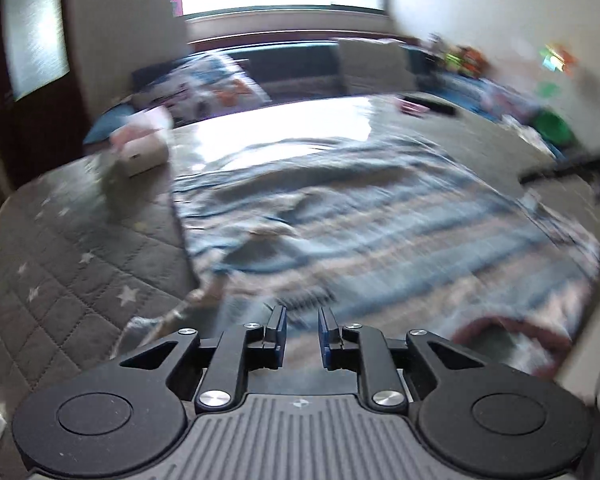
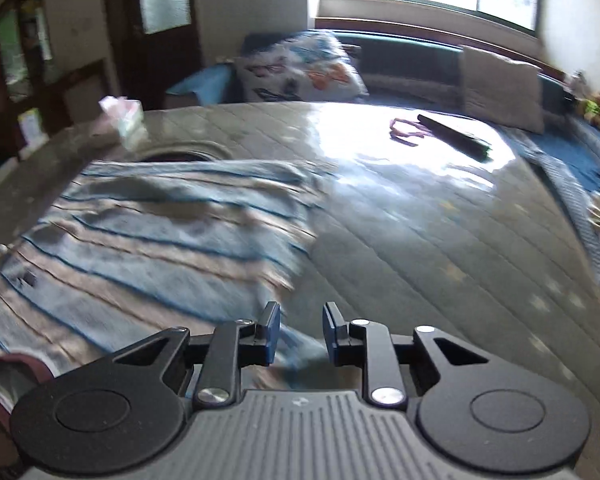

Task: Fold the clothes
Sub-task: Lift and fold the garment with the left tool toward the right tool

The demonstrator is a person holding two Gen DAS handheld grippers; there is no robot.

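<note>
Left wrist view first: we see the left gripper [image 1: 302, 318] hanging over the near edge of a blue-and-beige striped garment [image 1: 380, 224], its jaws a little apart with clear air between the blue pads, so nothing is pinched. The garment lies spread on the grey quilted mattress [image 1: 60, 272] with the little white stars, and we read a doubled layer along its left side, where a fold edge runs up the cloth; blur keeps us from being sure. A dark red hem or collar [image 1: 512, 336] shows at the near right corner. Over on the right wrist view, the right gripper [image 2: 300, 322] sits at the garment's near right edge, jaws likewise parted and holding nothing, a bit of blue cloth just beneath them but not clamped. Farther back we spot a tissue box [image 2: 126, 120], a patterned pillow [image 2: 304, 66] and a dark bar-shaped object [image 2: 454, 136] beside something pink [image 2: 406, 130], all well apart from the garment. Our call: we are early to midway, perhaps one fold laid down and both tools free. The cloth is wide and rumpled, so more folds and some smoothing remain.
</note>
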